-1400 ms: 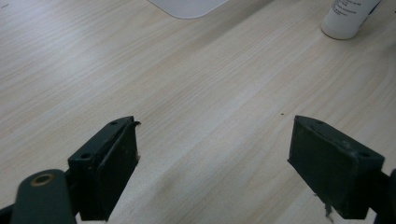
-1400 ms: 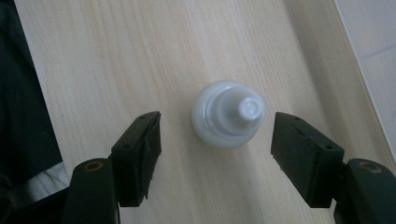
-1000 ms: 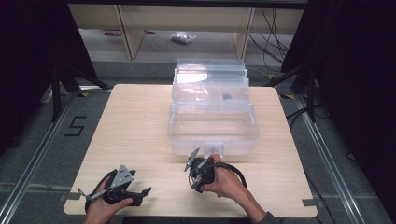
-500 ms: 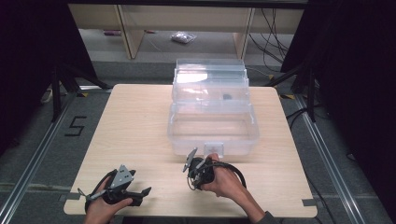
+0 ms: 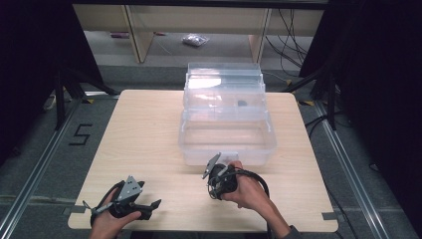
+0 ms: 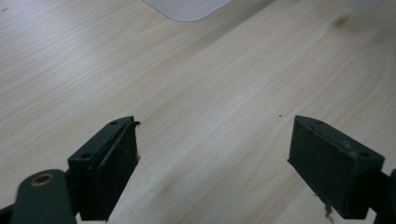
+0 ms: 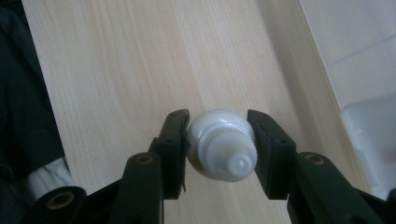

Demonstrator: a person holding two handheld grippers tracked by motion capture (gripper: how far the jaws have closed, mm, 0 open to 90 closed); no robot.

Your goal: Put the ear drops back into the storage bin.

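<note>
Comparing with a second ago, the table [image 5: 149, 129] and the clear plastic box [image 5: 226, 127] on it sit as they did, the box toward the far edge with its tiered lid part rising behind. The left gripper [image 5: 149, 205] has kept its place near the front left corner, just above the wood, jaws spread wide with nothing between them. The right gripper [image 5: 211, 174] has edged a little; it is just in front of the box's near wall, and its jaws have just been closing. They are now clamped on a small white bottle [image 7: 223, 144], one pad pressing each side of it, its nozzle pointing back along the jaws. Bare wood lies open across the whole left half of the table and between the two hands. On the right, a narrower strip runs beside the box to the table's edge.
</note>
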